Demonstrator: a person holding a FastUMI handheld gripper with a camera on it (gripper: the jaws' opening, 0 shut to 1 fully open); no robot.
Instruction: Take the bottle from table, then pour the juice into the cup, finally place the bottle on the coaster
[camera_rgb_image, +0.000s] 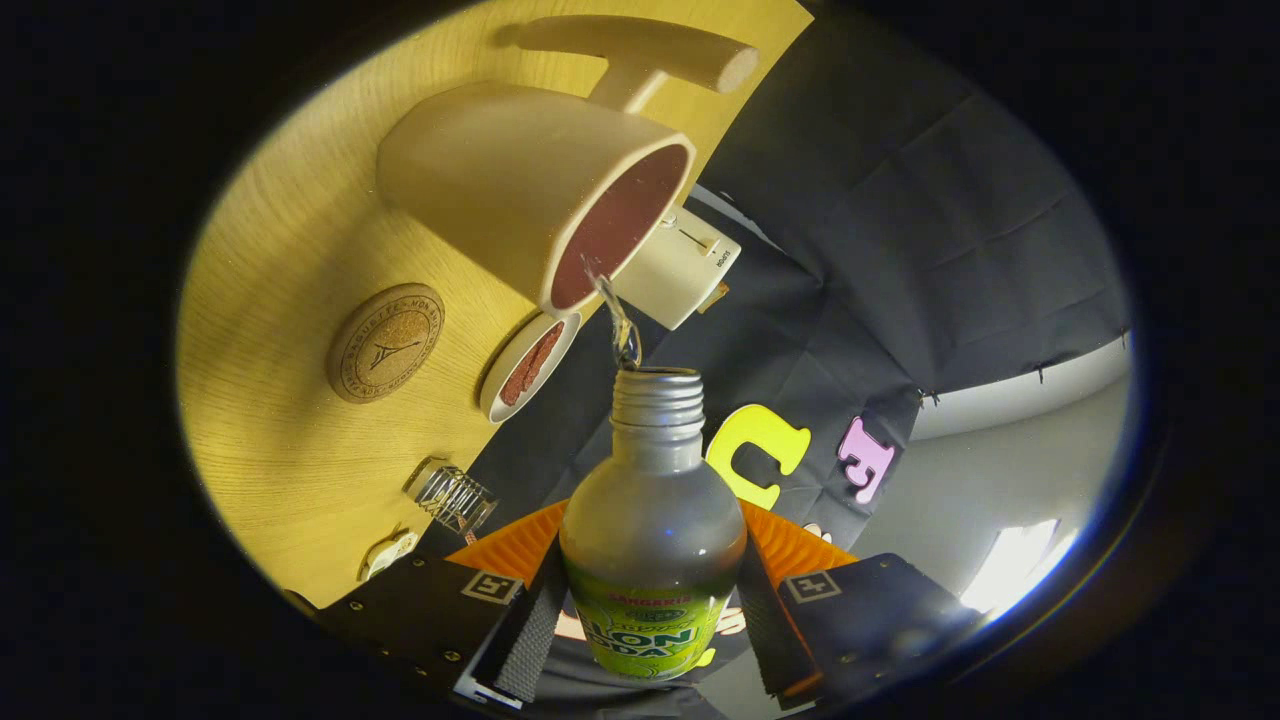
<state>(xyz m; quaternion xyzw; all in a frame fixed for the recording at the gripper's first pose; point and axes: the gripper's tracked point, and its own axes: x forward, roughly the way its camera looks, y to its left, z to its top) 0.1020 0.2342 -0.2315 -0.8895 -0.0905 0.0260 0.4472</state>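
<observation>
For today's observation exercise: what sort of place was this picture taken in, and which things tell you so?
Probably a staged recording booth, not a home kitchen. A black cloth wall backs a wooden table with few props: cup, cork coaster. The gripper is shut on the bottle, which is pouring.

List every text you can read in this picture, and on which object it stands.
On the bottle, clamped between the fingers: label words cut off, none readable whole.
On the coaster: ring of stamped text, too small to read.
On the white box beyond the cup: tiny print, too small.
</observation>
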